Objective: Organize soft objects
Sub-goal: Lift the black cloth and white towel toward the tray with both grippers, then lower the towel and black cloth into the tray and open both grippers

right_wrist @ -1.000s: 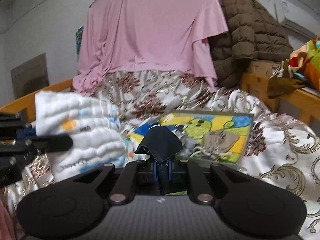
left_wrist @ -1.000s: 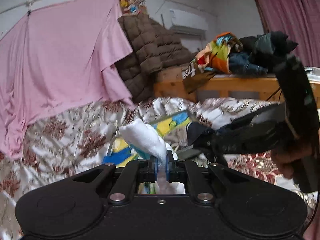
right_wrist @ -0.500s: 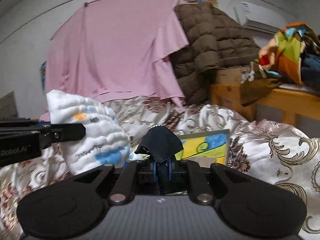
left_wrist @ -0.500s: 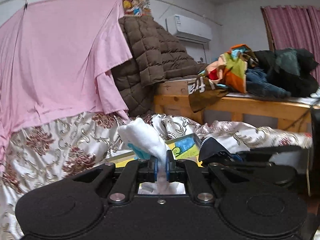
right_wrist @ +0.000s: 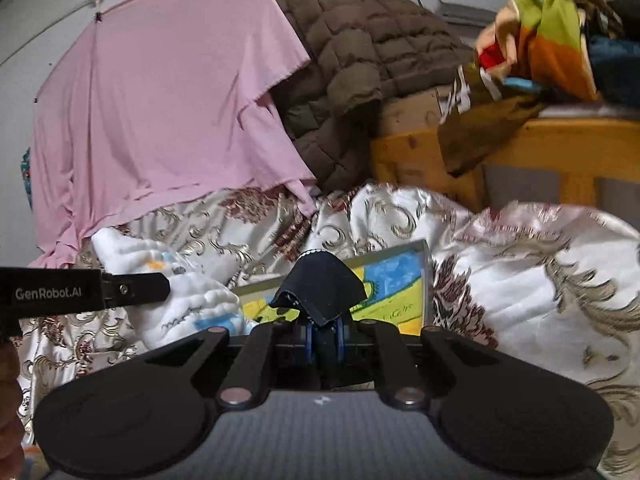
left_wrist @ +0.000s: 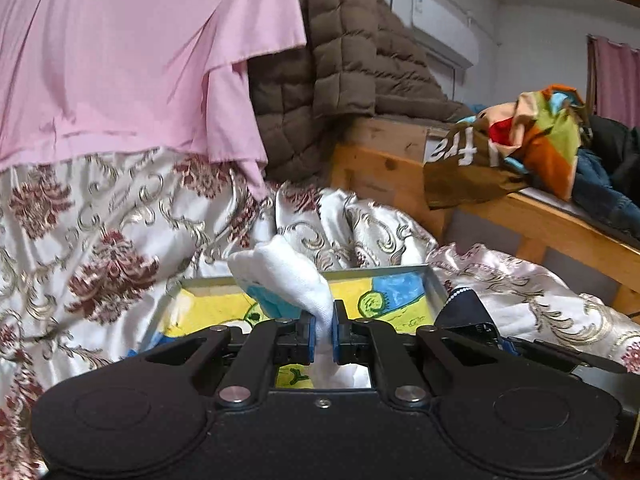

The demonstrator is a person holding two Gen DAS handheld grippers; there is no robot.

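My left gripper point(left_wrist: 323, 332) is shut on a white quilted cloth point(left_wrist: 286, 276) with blue and orange prints, held above the bed; the cloth also shows in the right wrist view point(right_wrist: 188, 300). My right gripper point(right_wrist: 325, 338) is shut on a small dark navy cloth point(right_wrist: 320, 284) with a dotted edge; that cloth shows at the right in the left wrist view point(left_wrist: 464, 308). A shallow tray with a yellow, blue and green cartoon picture point(left_wrist: 392, 300) lies on the floral bedspread point(left_wrist: 100, 248) just ahead of both grippers, also in the right wrist view point(right_wrist: 394, 284).
A pink sheet point(left_wrist: 132, 60) and a brown quilted jacket point(left_wrist: 340, 72) hang behind the bed. A wooden bed frame point(left_wrist: 528, 216) at the right carries a pile of colourful and dark clothes point(left_wrist: 552, 136). An air conditioner point(left_wrist: 436, 32) is on the wall.
Both grippers have swung and dropped closer to the picture tray, each still holding its cloth. The right gripper no longer crosses the left view; only its cloth and finger show.
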